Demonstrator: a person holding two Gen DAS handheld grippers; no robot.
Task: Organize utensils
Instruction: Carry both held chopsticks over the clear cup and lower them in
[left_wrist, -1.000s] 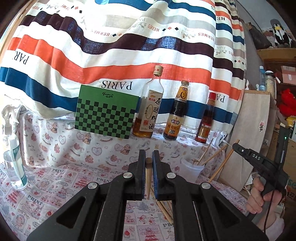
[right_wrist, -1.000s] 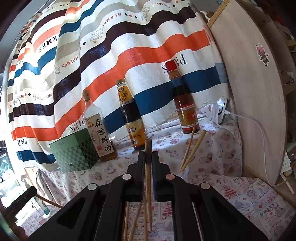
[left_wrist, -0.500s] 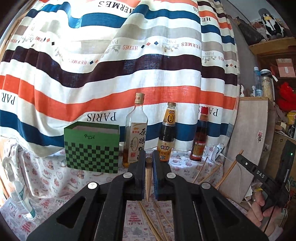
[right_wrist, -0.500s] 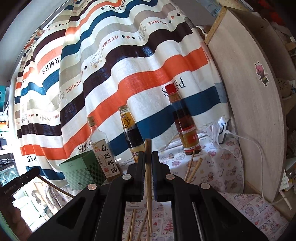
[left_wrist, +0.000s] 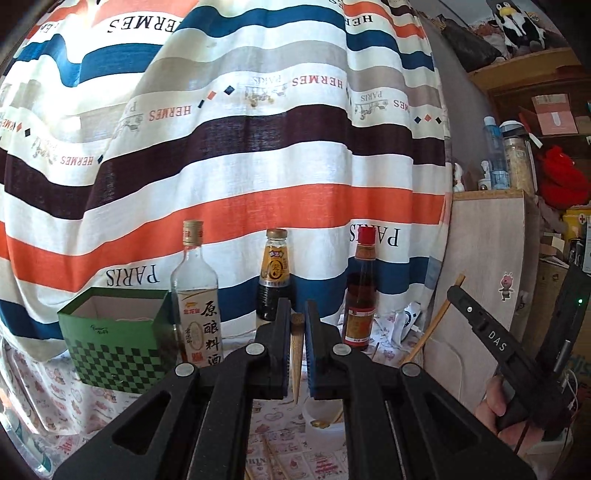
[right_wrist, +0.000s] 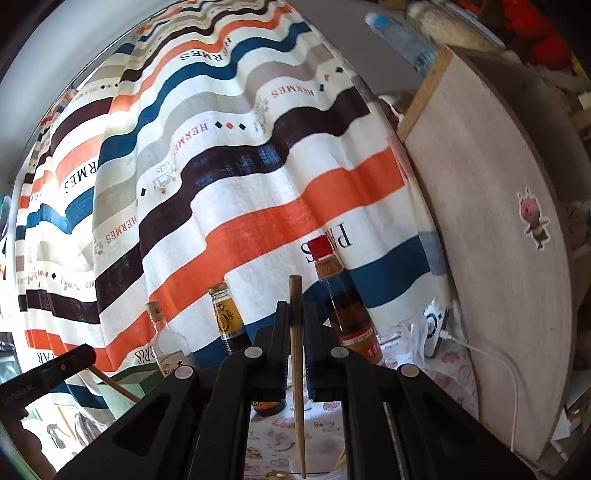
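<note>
1. Both grippers have risen since a second ago: the bottles and green checked box (left_wrist: 114, 350) now sit lower in each view, more striped curtain above.
2. Left gripper (left_wrist: 296, 350) is clenched on a chopstick (left_wrist: 296, 354), tip hanging over a white cup (left_wrist: 323, 413).
3. Right gripper (right_wrist: 296, 343) grasps another chopstick (right_wrist: 297, 354), upright between its fingers.
4. Curtain (left_wrist: 258, 147) beyond the fingers reads "HERMES" and "PARIS", mirrored.
5. Right gripper's side, seen from the left wrist, is marked "DAS".
</note>
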